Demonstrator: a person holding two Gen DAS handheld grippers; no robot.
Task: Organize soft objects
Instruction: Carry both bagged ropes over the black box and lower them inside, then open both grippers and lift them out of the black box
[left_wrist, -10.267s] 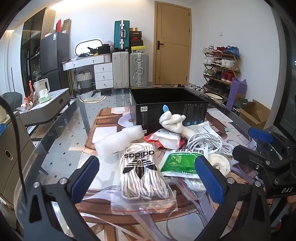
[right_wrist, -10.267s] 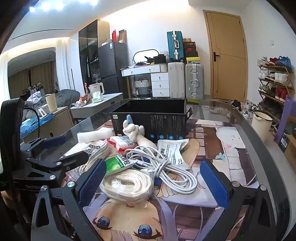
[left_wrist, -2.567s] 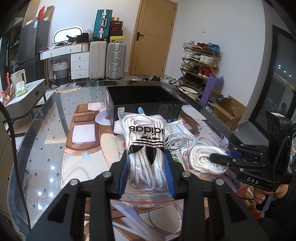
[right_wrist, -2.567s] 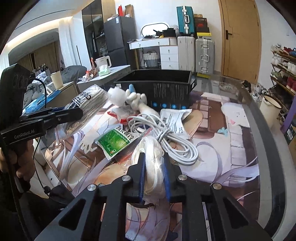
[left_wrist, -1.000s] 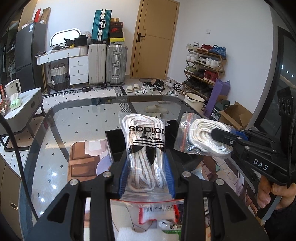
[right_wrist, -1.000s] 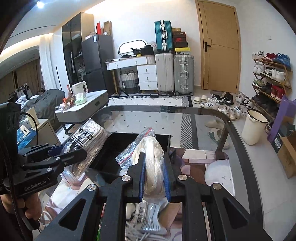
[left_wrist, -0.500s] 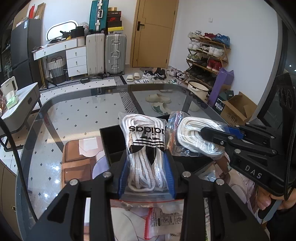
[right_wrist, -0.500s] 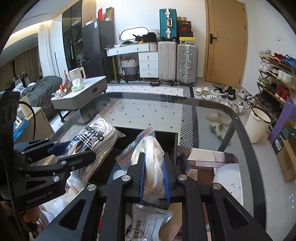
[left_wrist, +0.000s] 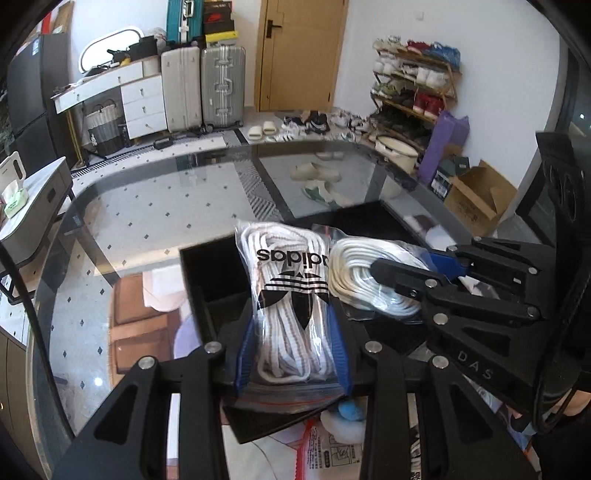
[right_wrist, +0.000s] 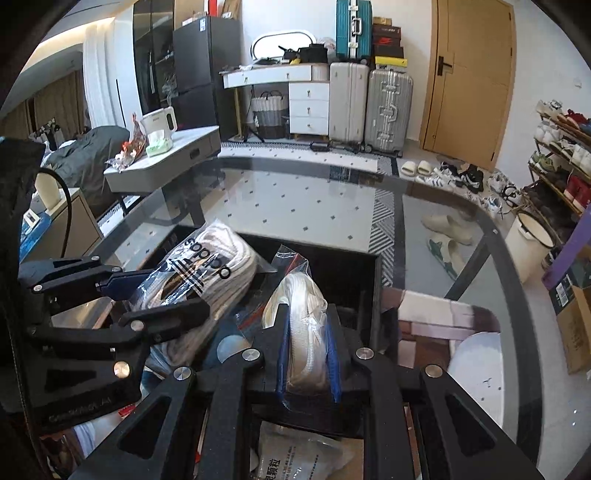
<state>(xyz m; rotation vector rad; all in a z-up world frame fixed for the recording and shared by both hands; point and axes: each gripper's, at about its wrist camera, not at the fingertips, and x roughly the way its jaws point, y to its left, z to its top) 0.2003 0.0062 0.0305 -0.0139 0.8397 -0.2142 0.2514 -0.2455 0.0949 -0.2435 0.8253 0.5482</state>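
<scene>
- Holding two bagged bundles at once, we keep the left tongs (left_wrist: 293, 343) clamped on the adidas lace bag (left_wrist: 290, 291), gripped across its lower half so that the printed end leans forward over the black box (left_wrist: 210, 273)
- We have the right tongs (right_wrist: 306, 354) closed on the white cord bag (right_wrist: 301, 306), pinching the coil edge-on so that it stands upright between the blue pads (right_wrist: 331, 354); held this thin way it should slip in beside its neighbour
- Both bags hang side by side, just beside or perhaps touching each other, above the open box on the glass worktop (left_wrist: 147, 206); in the right wrist view the lace bag reaches over the box's left part and the cord bag over its middle
- We judge that each is carried high and tilted forward because the box is the place for soft things, and its walls must be cleared before letting go
- Other packets, such as a printed white pouch (right_wrist: 295, 458), lie on the worktop on the near side of the box, so we take it that more sorting remains
</scene>
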